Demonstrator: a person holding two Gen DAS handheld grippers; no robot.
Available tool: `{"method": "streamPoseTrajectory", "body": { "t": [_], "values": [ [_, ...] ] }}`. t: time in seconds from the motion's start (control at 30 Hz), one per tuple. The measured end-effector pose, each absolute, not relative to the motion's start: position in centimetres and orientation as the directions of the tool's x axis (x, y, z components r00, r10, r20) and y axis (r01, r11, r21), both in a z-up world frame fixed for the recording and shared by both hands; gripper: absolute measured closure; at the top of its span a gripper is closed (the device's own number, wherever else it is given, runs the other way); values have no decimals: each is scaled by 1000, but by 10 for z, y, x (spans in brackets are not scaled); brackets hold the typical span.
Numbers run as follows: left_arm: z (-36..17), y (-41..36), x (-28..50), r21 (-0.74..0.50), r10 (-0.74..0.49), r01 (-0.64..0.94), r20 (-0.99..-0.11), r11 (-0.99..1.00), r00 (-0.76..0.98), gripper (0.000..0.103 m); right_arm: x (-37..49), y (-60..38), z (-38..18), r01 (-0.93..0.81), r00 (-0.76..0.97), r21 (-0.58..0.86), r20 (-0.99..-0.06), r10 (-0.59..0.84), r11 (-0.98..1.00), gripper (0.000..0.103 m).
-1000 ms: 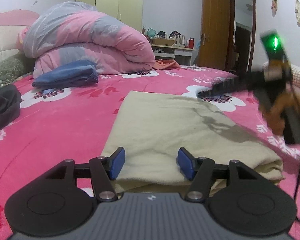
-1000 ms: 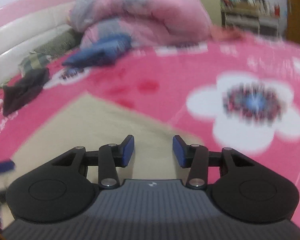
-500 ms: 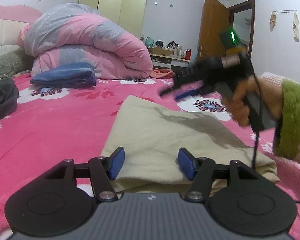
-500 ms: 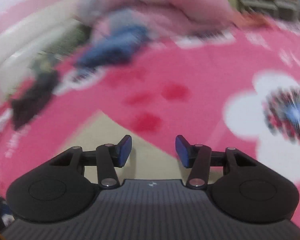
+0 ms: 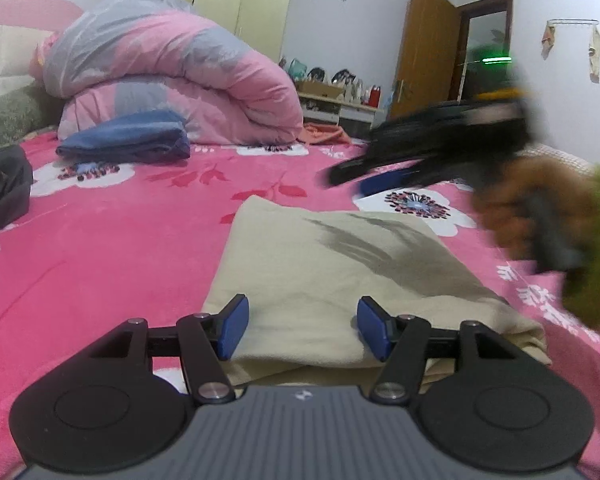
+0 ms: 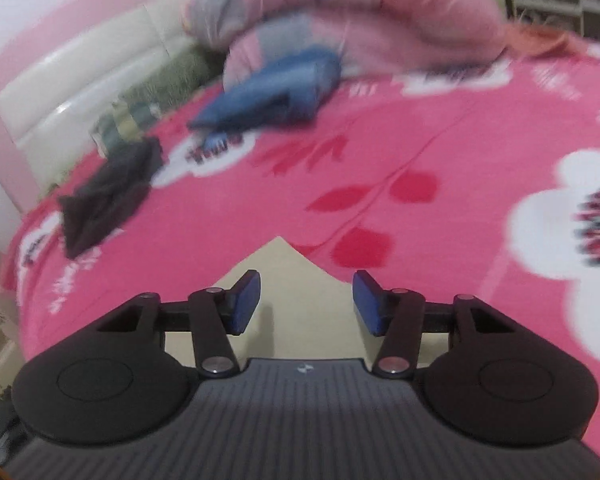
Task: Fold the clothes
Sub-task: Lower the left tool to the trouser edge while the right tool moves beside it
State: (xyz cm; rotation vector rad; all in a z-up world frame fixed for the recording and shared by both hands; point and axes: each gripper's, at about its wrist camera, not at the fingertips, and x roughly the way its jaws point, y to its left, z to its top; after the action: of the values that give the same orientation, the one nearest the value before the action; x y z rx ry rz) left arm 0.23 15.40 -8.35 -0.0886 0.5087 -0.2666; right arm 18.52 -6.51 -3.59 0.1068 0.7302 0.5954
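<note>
A beige garment [image 5: 340, 264] lies folded flat on the pink flowered bed. My left gripper [image 5: 302, 326] is open, low over the garment's near edge, nothing between its blue pads. In the left wrist view the right gripper [image 5: 364, 178] shows blurred, held in a hand with a green sleeve, above the garment's far right part. In the right wrist view my right gripper [image 6: 306, 300] is open above the beige garment's far corner [image 6: 284, 264], empty.
A folded blue garment [image 5: 128, 140] lies before a rolled pink-and-grey duvet [image 5: 172, 80]. A dark garment [image 5: 0, 188] lies at the left, also seen as the dark heap [image 6: 108, 192]. The pink bedspread [image 5: 100, 240] stretches left of the beige garment. A door and shelf stand behind.
The right gripper has risen and swung left over the beige garment's far side. The left gripper has stayed in place, open.
</note>
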Motion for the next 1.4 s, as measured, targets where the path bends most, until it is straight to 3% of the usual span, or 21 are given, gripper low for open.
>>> {"method": "streamPoseTrajectory", "body": {
  "t": [0.23,0.57,0.67,0.8,1.0,1.23,1.33,1.4],
  "values": [
    [-72,142,10,-121,-224,188,-549,975,806,39,121,-105,-71,-441,593,109,-710,381,891,52],
    [-62,130,17,-76,-161,146,-626,986,763,37,46,-119,-25,-483,698,186,-507,505,855,50],
    [-59,122,20,-52,-138,138,-652,989,745,31,30,-108,-69,-502,640,147,-599,480,852,48],
    [-55,111,23,-2,-88,119,-677,993,730,29,28,-125,-85,-446,684,271,-512,520,853,47],
    [-52,104,28,18,-57,97,-699,995,713,25,15,-119,-87,-434,725,239,-480,494,869,46],
    [-53,97,28,44,-25,78,-697,996,717,24,17,-134,-60,-357,774,231,-470,425,905,36],
    [-54,92,28,67,-9,77,-696,995,718,23,26,-128,-78,-334,740,156,-567,361,930,31],
    [-54,89,27,89,7,76,-691,993,722,22,25,-132,-93,-326,746,188,-551,374,926,29]
  ]
}}
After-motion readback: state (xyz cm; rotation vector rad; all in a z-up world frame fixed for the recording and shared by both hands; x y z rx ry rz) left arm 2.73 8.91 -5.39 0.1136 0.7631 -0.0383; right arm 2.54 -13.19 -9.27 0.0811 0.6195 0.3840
